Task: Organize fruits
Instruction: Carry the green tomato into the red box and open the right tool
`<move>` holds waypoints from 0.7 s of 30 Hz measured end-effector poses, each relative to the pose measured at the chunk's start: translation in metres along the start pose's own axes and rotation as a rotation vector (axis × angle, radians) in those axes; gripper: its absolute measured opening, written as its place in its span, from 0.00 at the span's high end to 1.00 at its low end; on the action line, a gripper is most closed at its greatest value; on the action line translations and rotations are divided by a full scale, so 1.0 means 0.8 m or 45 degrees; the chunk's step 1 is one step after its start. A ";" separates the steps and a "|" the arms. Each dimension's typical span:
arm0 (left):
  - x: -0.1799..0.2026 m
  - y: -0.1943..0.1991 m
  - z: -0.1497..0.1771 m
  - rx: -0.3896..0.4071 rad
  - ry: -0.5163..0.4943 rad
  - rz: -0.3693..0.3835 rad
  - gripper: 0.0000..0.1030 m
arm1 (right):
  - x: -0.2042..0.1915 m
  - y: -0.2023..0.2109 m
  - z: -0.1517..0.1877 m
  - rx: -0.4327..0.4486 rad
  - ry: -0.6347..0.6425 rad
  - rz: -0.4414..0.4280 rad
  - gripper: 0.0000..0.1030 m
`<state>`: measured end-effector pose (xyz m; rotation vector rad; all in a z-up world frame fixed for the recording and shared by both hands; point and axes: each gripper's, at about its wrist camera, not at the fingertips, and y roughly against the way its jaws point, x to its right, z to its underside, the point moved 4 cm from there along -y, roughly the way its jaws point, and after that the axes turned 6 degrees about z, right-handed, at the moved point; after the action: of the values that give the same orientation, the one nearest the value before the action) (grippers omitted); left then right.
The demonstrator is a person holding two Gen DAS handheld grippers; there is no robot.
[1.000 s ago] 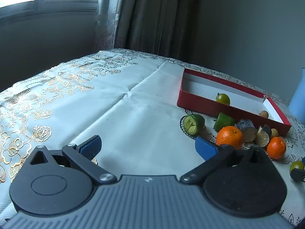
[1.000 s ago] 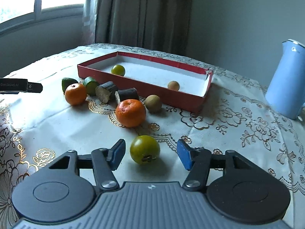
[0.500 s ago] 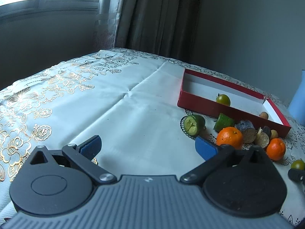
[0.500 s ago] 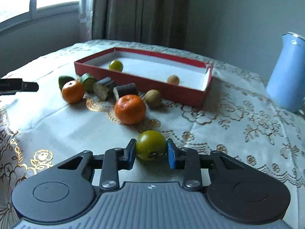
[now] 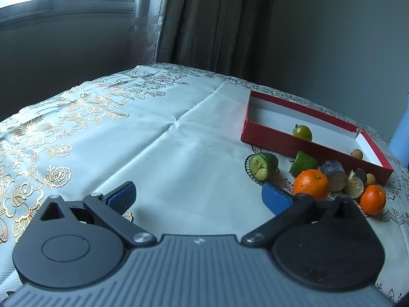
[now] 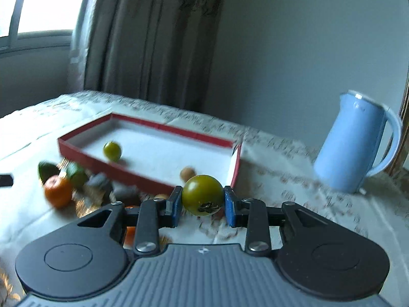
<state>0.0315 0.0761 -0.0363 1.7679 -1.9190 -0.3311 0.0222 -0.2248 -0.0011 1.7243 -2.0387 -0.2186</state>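
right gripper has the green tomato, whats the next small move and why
Probably carry it forward over the red box and open there. The right hand-held gripper is shut on the green tomato, which hangs clear of the tablecloth just short of the box's near wall. Another green tomato already sits inside.

Motion blur smears the loose fruit pile (image 6: 76, 181) left of the right hand-held gripper (image 6: 203, 203), whose body hides one orange (image 6: 129, 232). The blue jug (image 5: 401, 138) is cut by the frame edge.
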 end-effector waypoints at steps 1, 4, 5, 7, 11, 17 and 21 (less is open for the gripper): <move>0.000 0.000 0.000 0.000 0.000 0.000 0.00 | -0.001 -0.002 -0.004 0.010 0.009 0.013 0.69; 0.000 0.000 0.000 0.000 0.000 0.001 0.00 | -0.003 -0.010 -0.018 0.030 0.009 0.020 0.69; 0.000 0.000 0.000 0.000 0.000 0.000 0.00 | -0.004 -0.012 -0.022 0.037 0.011 0.021 0.69; 0.000 0.000 0.000 0.000 0.000 0.001 0.00 | -0.007 -0.016 -0.028 0.047 0.011 0.021 0.69; 0.001 0.000 0.000 -0.001 -0.001 0.004 0.00 | -0.011 -0.023 -0.036 0.061 0.006 0.020 0.69; 0.001 -0.001 0.000 -0.003 0.000 0.012 0.00 | -0.013 -0.036 -0.039 0.075 -0.018 0.010 0.69; 0.001 -0.001 0.001 -0.006 0.000 0.015 0.00 | -0.014 -0.048 -0.039 0.070 -0.037 -0.003 0.69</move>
<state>0.0322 0.0748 -0.0370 1.7534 -1.9262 -0.3313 0.0716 -0.2167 0.0081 1.7662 -2.0824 -0.1911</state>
